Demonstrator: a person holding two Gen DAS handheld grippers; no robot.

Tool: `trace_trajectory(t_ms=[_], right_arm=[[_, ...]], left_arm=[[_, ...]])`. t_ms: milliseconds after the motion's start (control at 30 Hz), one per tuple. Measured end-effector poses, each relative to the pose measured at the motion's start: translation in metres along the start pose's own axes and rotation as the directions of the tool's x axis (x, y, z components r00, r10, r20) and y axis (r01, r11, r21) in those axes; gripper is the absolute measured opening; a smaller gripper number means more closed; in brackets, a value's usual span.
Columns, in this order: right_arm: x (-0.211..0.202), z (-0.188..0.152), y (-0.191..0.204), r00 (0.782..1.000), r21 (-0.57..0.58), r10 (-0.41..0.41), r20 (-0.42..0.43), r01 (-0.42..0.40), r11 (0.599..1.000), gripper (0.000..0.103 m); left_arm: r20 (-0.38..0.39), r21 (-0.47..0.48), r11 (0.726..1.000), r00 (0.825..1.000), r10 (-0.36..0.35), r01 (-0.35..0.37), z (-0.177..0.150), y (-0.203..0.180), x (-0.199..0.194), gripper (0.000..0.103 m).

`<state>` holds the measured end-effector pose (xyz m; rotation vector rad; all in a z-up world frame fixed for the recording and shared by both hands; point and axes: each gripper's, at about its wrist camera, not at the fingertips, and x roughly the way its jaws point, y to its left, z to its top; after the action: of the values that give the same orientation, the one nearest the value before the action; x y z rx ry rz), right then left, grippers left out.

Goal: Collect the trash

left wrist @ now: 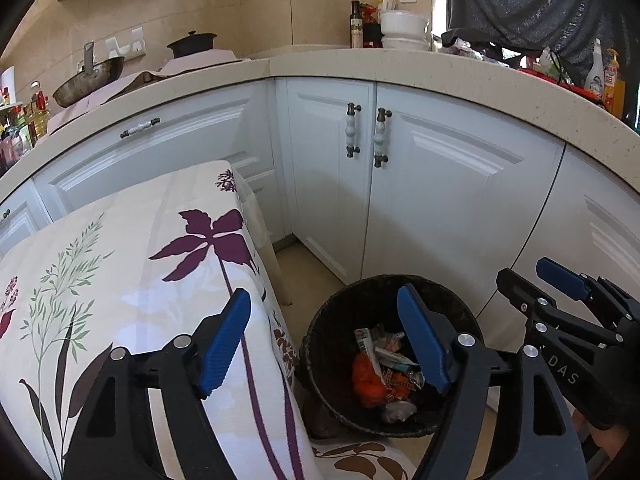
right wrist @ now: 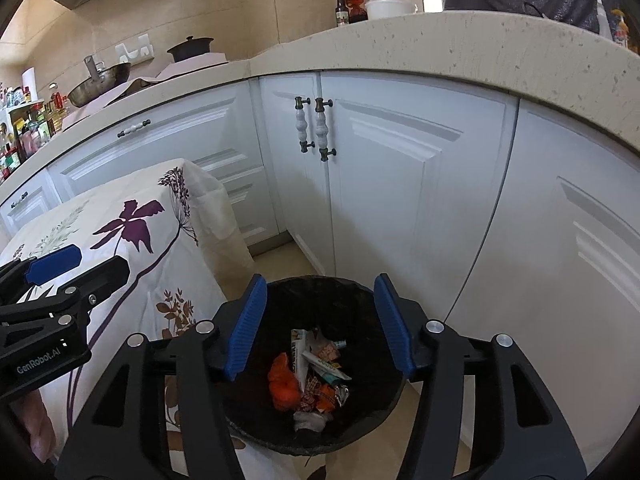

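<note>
Both hand-held grippers, left (left wrist: 324,340) and right (right wrist: 320,328), hang with jaws apart and empty over the round black trash bin (right wrist: 360,432) on the floor beside the floral-clothed surface (left wrist: 132,264). The wrappers and orange scrap (right wrist: 284,384) lie inside the bin. Confirm nothing clings to the pads before seeking further litter.
</note>
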<state>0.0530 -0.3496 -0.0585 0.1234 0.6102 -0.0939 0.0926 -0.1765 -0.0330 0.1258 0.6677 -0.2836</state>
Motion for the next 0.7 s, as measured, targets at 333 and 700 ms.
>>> trace_trajectory(t_ms=[333, 700], right_arm=[[-0.024, 0.000, 0.013, 1.000, -0.015, 0.001, 0.024, -0.001, 1.000, 0.062], [-0.058, 0.000, 0.023, 0.998, -0.028, -0.008, 0.070, 0.010, 1.000, 0.067]], left_arm=[[0.050, -0.009, 1.000, 0.999, 0.019, -0.018, -0.005, 0.012, -0.025, 0.080], [0.108, -0.022, 0.999, 0.993, 0.040, -0.038, -0.009, 0.025, -0.056, 0.084]])
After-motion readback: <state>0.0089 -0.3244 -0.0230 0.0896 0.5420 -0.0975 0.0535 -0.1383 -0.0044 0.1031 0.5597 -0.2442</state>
